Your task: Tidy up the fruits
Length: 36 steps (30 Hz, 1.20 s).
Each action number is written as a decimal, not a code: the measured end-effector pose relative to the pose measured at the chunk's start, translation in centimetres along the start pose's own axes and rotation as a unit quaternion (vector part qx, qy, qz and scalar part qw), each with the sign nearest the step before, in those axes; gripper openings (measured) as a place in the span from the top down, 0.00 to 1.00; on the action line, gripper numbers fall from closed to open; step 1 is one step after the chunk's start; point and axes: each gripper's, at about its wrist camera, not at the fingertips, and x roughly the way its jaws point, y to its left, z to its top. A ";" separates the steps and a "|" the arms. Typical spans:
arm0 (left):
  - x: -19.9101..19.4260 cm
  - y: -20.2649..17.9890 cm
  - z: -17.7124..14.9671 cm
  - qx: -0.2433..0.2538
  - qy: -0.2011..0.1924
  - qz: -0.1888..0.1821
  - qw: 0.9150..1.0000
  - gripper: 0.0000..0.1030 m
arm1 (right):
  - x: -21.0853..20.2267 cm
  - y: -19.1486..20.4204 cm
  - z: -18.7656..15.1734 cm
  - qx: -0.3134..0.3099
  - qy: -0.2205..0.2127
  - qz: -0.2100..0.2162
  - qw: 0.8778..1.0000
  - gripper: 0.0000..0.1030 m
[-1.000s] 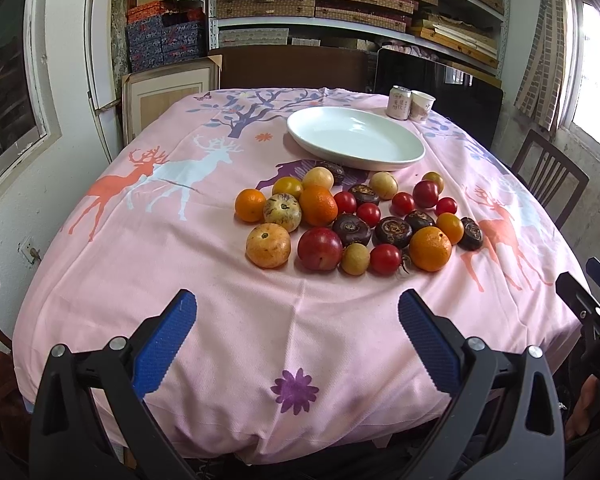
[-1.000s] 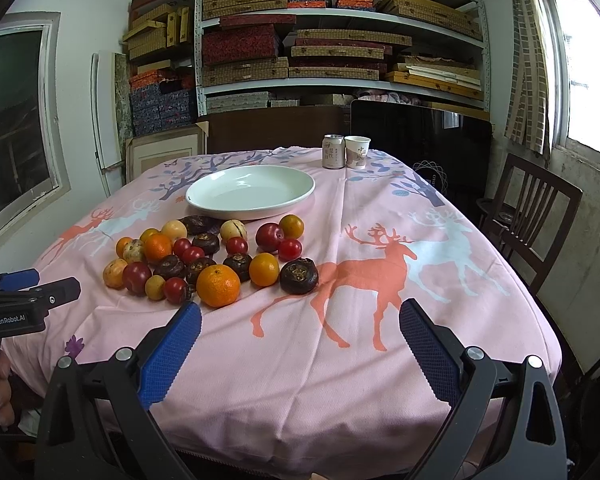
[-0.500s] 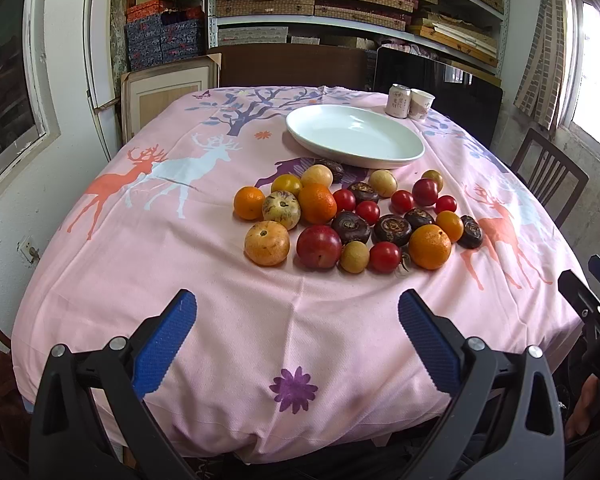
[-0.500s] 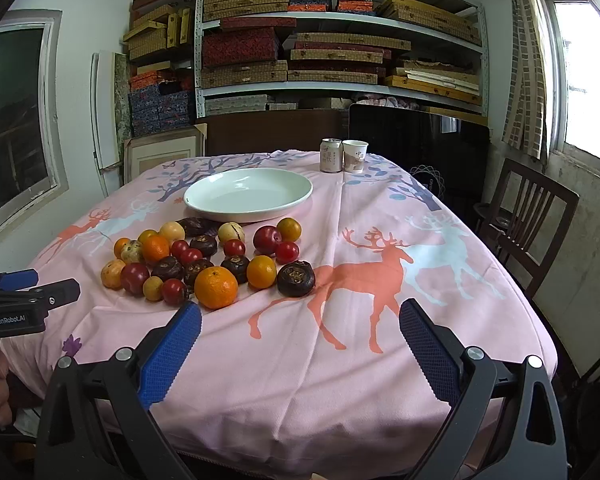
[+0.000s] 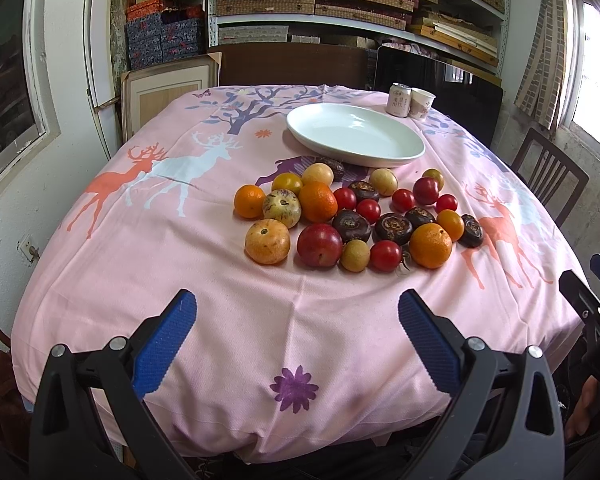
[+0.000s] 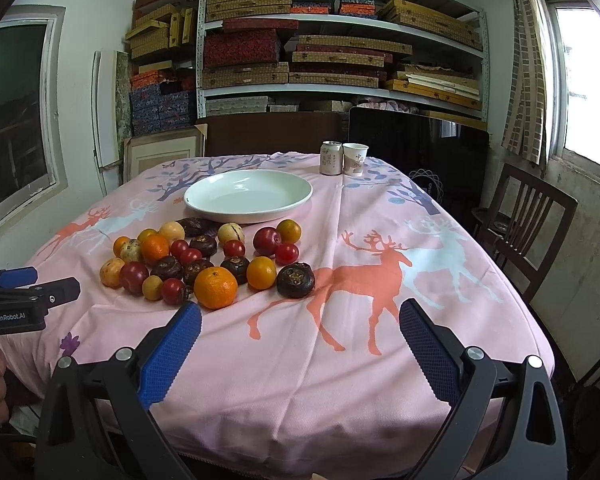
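- A loose cluster of fruits [image 5: 352, 216] is seen lying on the pink tablecloth [image 5: 204, 288], near the middle of the table and just on the near side of the white plate [image 5: 355, 134].
- Oranges, red plums, yellowish round fruits and dark brown-purple fruits are mixed together; several are touching.
- A large orange [image 6: 215, 287] is placed at the near edge of the cluster, with a dark fruit [image 6: 295, 279] to its right.
- Nothing is held in the plate.
- A can [image 6: 331, 157] and a paper cup [image 6: 355, 159] are set side by side at the far edge, beyond the plate.
- The left gripper [image 5: 298, 334] is held wide open over the near table edge, with nothing between its blue pads.
- The right gripper [image 6: 300, 344] is likewise spread wide and is holding nothing, well short of the fruit.
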 end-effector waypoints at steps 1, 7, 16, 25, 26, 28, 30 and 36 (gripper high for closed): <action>0.0 0.0 0.0 0.000 0.000 0.000 1.000 0.04 | 0.0 0.0 0.0 0.000 0.000 0.000 1.000 0.03; 0.1 0.0 -0.1 0.000 0.001 0.000 1.000 0.04 | 0.1 0.0 0.0 0.000 0.001 0.001 1.000 0.03; 4.2 2.9 0.2 -0.001 0.027 0.021 0.999 0.04 | 2.9 -0.3 -1.2 0.003 0.046 0.011 0.999 0.03; 9.0 3.0 1.6 0.056 0.048 0.046 0.996 0.04 | 6.0 -0.5 -1.5 0.008 0.083 0.022 0.996 0.03; 9.4 2.9 1.8 0.064 0.051 0.046 0.996 0.04 | 6.3 -0.6 -1.5 0.011 0.086 0.023 0.996 0.03; 10.1 2.5 2.1 0.081 0.053 0.046 0.994 0.07 | 6.7 -0.7 -1.5 0.013 0.093 0.025 0.995 0.03; 10.9 2.3 2.4 0.096 0.058 0.043 0.993 0.35 | 7.2 -0.7 -1.6 0.014 0.099 0.026 0.995 0.03; 12.1 2.5 3.0 0.089 0.064 -0.004 0.994 0.59 | 7.6 -0.8 -1.6 0.016 0.104 0.024 0.994 0.03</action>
